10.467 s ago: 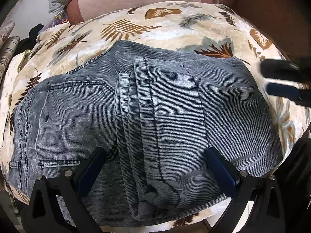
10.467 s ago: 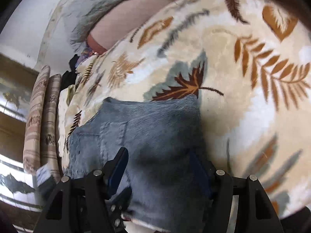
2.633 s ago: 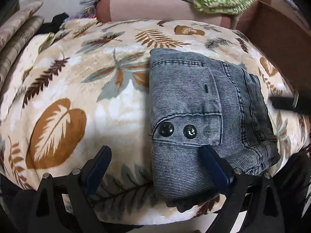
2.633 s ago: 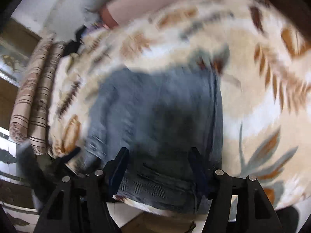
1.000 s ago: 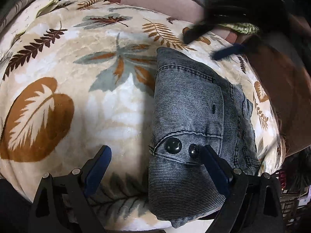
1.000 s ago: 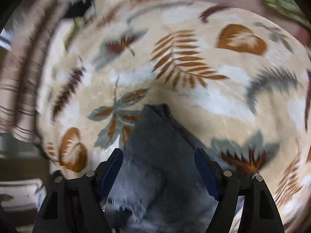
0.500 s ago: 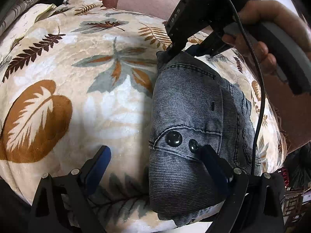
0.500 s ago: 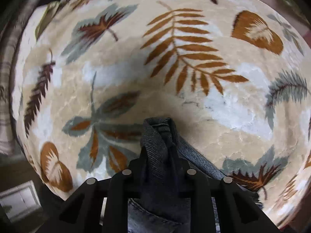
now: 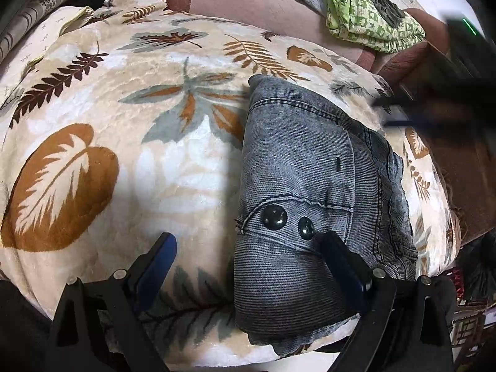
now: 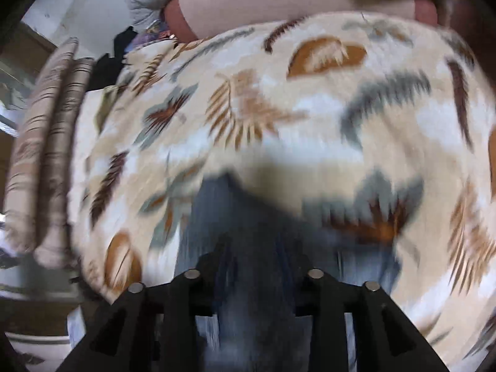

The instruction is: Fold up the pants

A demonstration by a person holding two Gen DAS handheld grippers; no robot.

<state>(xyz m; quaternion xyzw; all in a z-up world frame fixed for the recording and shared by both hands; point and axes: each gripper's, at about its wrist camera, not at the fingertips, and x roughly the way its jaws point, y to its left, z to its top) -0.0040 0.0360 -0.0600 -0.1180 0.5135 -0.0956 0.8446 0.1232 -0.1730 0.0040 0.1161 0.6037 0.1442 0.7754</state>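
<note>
Folded grey-blue corduroy pants (image 9: 313, 186) on leaf-print plush blanket (image 9: 124, 142). Left claw (image 9: 251, 257) apart, empty. Right claw (image 10: 257, 257) opening, blurred, above pants.

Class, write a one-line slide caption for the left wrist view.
Folded denim pants lie on a leaf-print blanket, the open left gripper poised over their near edge.

leaf-print blanket (image 9: 130, 142), pink bolster (image 9: 257, 3)
</note>
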